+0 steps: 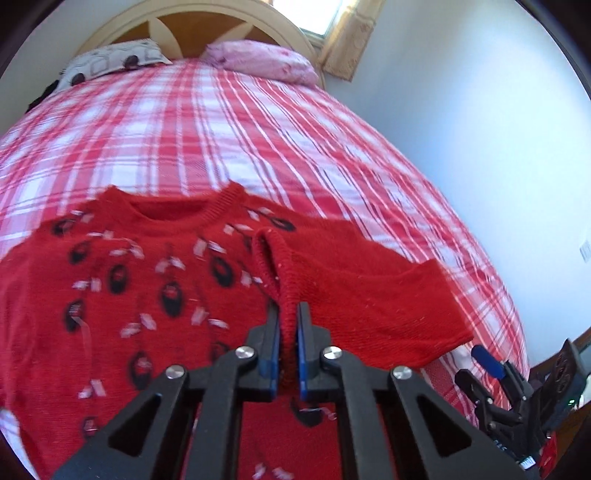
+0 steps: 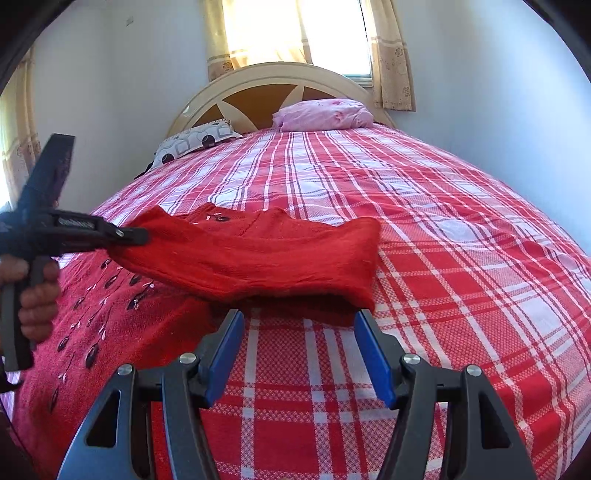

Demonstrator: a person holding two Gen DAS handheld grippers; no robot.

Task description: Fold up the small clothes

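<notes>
Left tool [image 1: 288,314] clamps sweater [image 1: 122,295] sleeve; hem cut off.

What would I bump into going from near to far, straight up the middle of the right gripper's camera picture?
Right gripper, open → lifted sleeve of the red sweater → checked bedspread → pink pillow → headboard → bright window.

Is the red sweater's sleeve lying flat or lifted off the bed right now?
Lifted. The left gripper is shut on the sleeve, holding it above the sweater body; its cuff end hangs free.
</notes>
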